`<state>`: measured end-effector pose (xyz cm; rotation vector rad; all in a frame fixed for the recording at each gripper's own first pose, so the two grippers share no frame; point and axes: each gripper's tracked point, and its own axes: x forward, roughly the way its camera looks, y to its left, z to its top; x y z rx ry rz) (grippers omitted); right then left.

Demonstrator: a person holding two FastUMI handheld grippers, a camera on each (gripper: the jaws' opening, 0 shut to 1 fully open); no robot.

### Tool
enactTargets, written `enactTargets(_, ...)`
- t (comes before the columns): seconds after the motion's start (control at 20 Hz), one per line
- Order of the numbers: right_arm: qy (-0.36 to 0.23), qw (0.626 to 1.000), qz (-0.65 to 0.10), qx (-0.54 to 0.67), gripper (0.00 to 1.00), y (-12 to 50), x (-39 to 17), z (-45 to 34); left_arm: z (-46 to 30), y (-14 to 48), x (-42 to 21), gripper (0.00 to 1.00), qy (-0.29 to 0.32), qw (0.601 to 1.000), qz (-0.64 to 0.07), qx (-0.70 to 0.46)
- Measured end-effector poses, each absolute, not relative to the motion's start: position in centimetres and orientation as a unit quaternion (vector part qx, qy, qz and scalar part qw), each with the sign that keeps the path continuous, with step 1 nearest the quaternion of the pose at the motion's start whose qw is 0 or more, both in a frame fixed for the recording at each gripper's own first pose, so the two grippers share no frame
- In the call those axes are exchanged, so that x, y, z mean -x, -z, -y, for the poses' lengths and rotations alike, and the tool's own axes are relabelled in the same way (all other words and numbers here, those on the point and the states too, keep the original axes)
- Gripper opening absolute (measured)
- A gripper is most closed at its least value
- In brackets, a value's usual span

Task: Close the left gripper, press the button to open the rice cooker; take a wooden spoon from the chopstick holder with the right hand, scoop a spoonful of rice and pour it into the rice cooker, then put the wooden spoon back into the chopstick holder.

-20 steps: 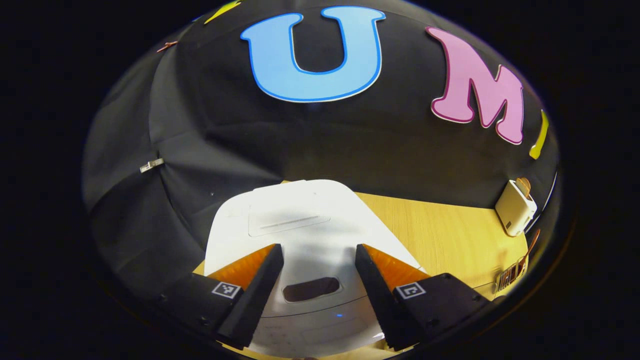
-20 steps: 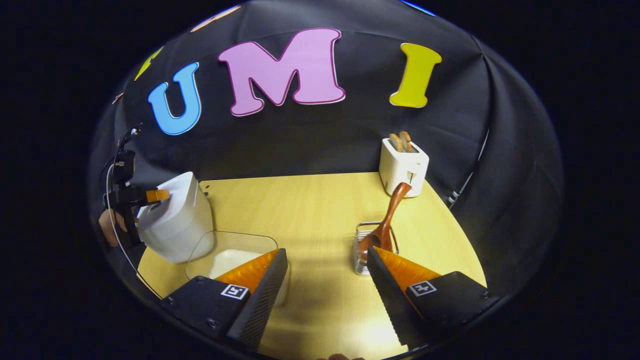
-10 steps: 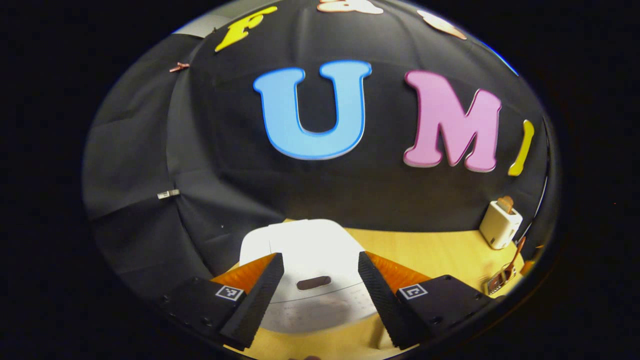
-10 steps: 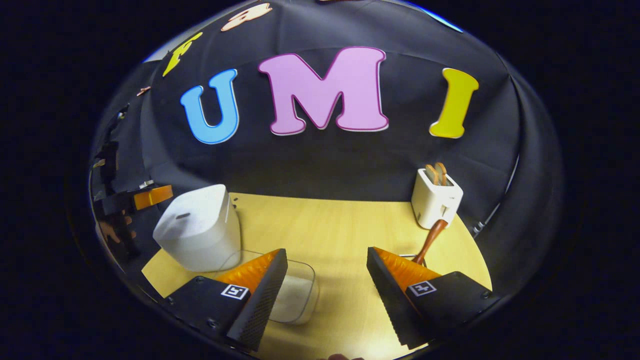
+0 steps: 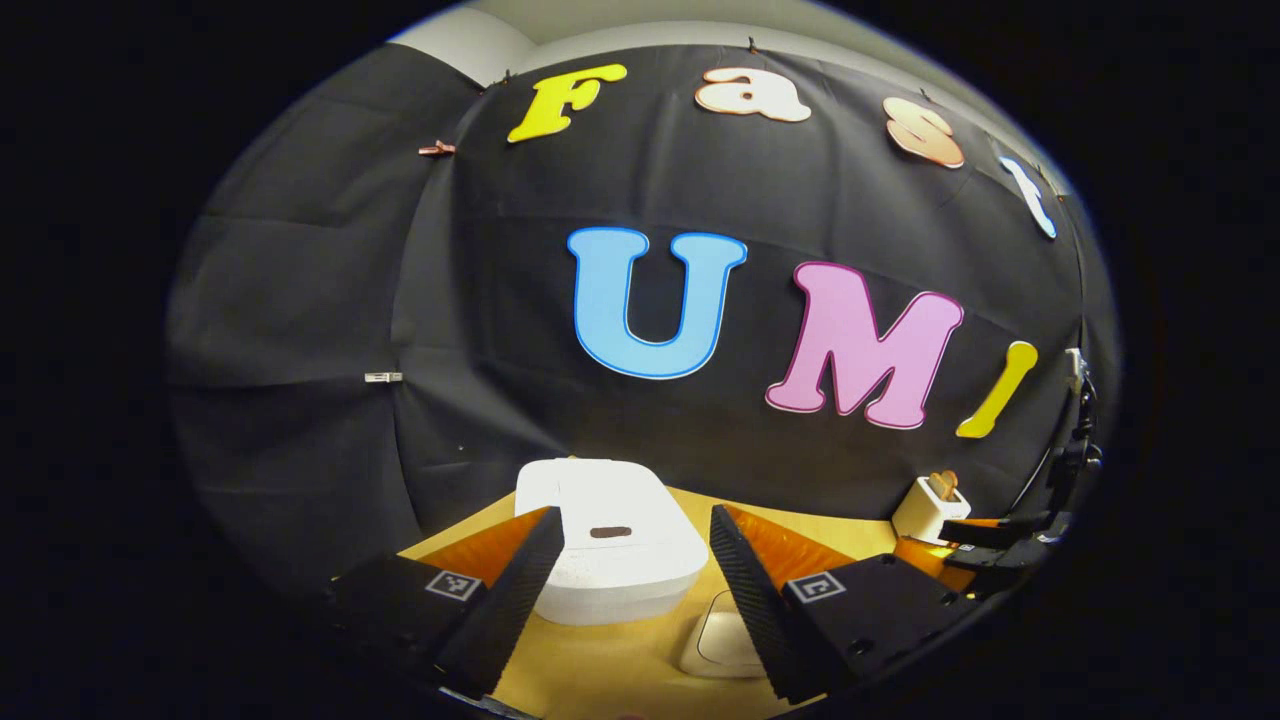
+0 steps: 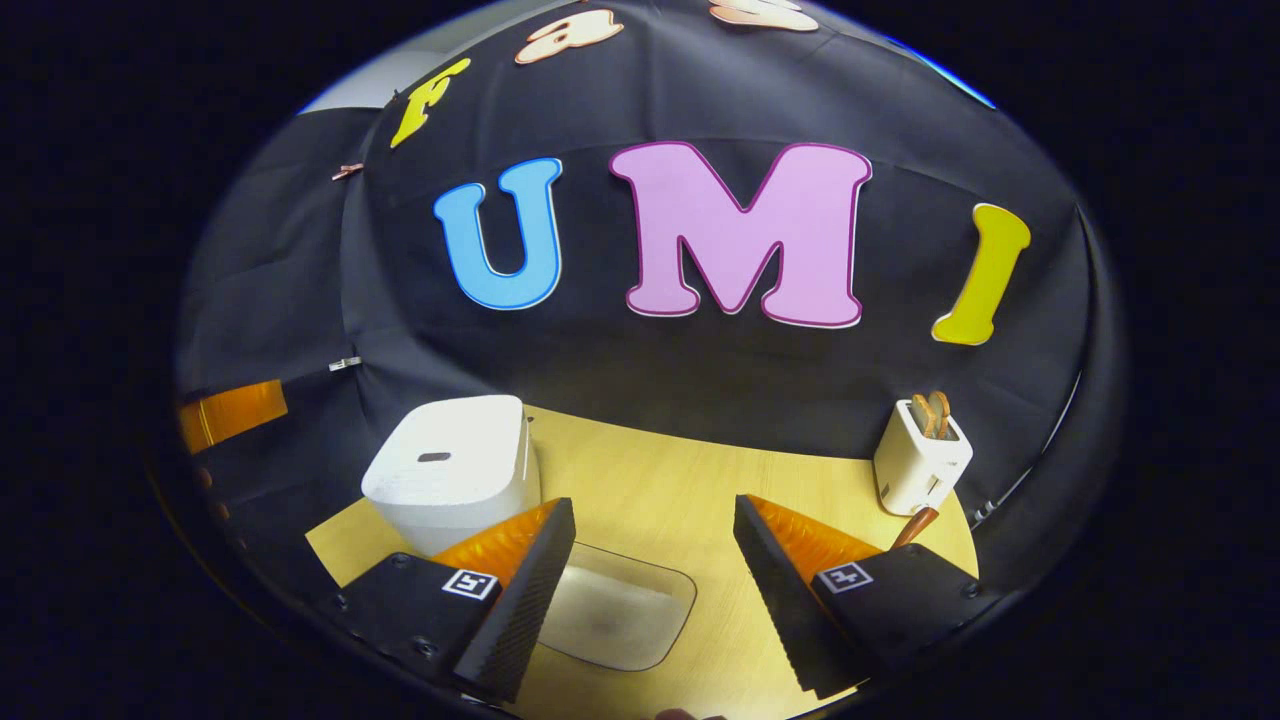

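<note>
Hovering above the surface (image 6: pixel 640 480), both tools empty, fingers spread: left tool (image 5: pixel 630 590) before the closed cooker (image 5: pixel 610 540), right tool (image 6: pixel 650 590) right of cooker, over the rice dish (image 6: pixel 620 610).

Both views look level across the table (image 6: pixel 640 480) toward the wall, sharing rice cooker (image 5: pixel 610 540) and toaster (image 6: pixel 918 460)

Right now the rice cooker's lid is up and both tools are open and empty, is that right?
Not quite. The rice cooker has its lid down; the right gripper view shows its flat closed top. Both the left tool and the right tool are indeed open and empty.
</note>
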<state>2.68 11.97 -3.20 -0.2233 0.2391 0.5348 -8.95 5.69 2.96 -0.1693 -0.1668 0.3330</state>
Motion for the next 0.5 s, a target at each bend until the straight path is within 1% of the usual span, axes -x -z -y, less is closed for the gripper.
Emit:
enactTargets(0.2,-0.281,0.944,-0.127,0.117,0.99,3.8,1.6,-13.6,-5.8,-2.4,12.3,0.95,-0.167,0.977,0.093,0.094)
enactTargets(0.3,-0.303,0.936,-0.134,0.120,0.99,4.8,4.0,-15.3,-6.1,-1.6,14.0,0.95,-0.170,0.978,0.090,0.086)
enactTargets(0.5,-0.322,0.932,-0.125,0.114,1.00,4.8,6.4,-18.3,-6.7,-1.2,16.3,0.95,-0.169,0.979,0.089,0.071)
